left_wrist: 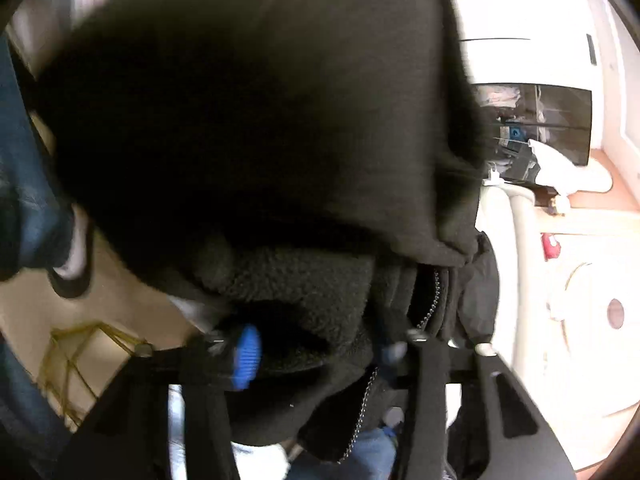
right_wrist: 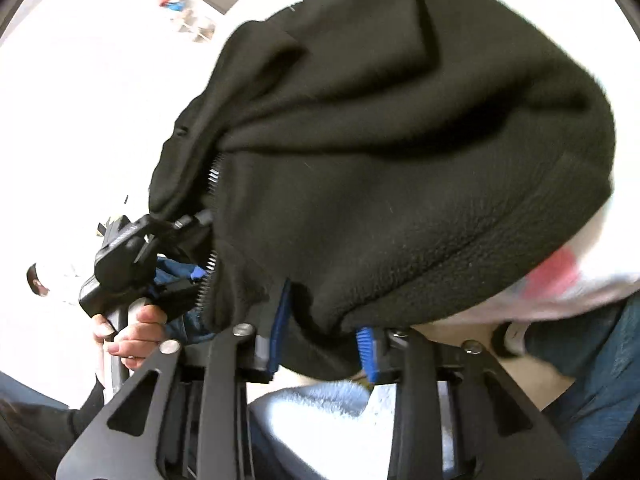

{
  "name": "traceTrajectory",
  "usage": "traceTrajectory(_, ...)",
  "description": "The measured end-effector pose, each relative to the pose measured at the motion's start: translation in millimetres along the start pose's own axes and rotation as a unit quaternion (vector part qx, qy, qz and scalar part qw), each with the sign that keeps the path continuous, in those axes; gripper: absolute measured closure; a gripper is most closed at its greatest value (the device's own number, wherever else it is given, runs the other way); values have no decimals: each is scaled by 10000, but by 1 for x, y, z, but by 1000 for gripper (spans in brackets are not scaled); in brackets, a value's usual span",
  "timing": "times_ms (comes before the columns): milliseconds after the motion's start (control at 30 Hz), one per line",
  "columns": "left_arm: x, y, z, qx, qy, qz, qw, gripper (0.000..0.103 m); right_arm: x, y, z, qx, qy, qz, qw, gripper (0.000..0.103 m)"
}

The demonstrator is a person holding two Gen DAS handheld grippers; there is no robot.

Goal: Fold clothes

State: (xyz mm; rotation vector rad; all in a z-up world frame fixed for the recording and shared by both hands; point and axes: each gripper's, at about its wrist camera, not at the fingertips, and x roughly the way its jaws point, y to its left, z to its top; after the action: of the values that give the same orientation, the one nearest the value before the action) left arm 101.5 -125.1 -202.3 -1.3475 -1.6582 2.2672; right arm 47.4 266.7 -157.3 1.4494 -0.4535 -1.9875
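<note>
Pale flooring and a person's shoe (left_wrist: 74, 258) show behind the black fleece jacket (left_wrist: 256, 120) in the left wrist view, where the left gripper (left_wrist: 320, 354) clamps a bunch near its zipper (left_wrist: 430, 312). Over in the right wrist view, the right gripper (right_wrist: 324, 354) pinches the jacket's edge while the jacket hangs in the air beside the zipper. I'd judge level, taut holds best.
</note>
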Motion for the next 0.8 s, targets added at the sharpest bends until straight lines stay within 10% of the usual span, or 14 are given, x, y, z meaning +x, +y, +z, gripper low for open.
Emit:
traceTrajectory(333, -44, -79, 6, 1639, -770, -165, 9833, 89, -30, -26, 5, 442, -429, 31, 9981, 68)
traceTrajectory(800, -42, -50, 19, 1409, -540, -340, 9880, 89, -61, -45, 25, 604, -912, 283, 9936, 59)
